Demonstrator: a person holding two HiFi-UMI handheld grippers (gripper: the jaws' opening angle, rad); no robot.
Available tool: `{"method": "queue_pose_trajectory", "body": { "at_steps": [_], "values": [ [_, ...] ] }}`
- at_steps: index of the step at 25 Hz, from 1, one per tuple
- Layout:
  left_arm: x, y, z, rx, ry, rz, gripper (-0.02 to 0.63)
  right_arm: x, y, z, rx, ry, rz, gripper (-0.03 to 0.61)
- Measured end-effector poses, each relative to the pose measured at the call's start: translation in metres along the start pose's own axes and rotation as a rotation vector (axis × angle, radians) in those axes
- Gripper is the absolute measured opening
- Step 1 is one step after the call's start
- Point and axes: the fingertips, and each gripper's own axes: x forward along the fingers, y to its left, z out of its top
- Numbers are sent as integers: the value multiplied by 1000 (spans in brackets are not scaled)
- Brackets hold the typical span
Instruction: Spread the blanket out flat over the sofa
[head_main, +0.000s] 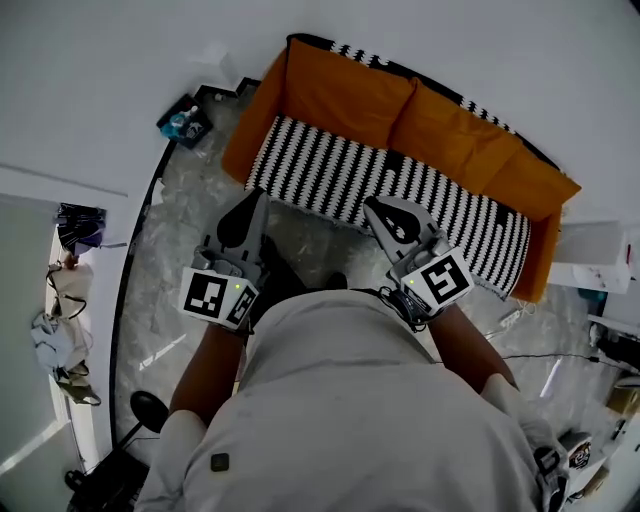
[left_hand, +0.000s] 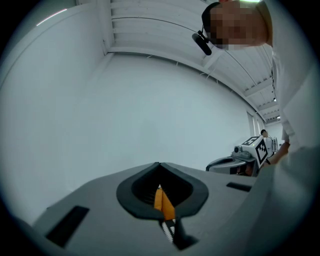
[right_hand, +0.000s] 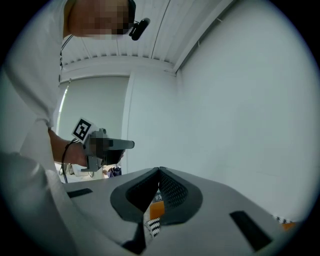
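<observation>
I'm holding the left tool and right tool level, jaws together on nothing; the striped blanket is lying just ahead along the sofa seat, long axis crosswise

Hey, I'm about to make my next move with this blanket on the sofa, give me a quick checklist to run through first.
1. Left tool shut on the blanket edge: ok.
2. Right tool shut on the blanket edge: ok.
3. Striped part flat on the sofa seat: ok.
4. Orange back cushions covered: not ok, bare.
5. Front edge straight between the tools: cannot tell, my body hides it.
</observation>
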Motion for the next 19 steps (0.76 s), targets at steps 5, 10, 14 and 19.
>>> {"method": "queue_pose_trajectory", "body": {
  "at_steps": [5,10,14,19],
  "values": [
    [-11,-43,-2,2,-6,12,9,-41,6,-2,-2,-10,3,28],
    [-22,-64,-3,7,-2,11,9,-64,10,-3,1,-17,-16,28],
    [-31,-72,-7,2,11,4,9,-73,15,-2,15,-25,-29,28],
    [-35,-81,-9,25,12,-6,9,-77,19,-4,0,-26,-30,28]
  ]
}}
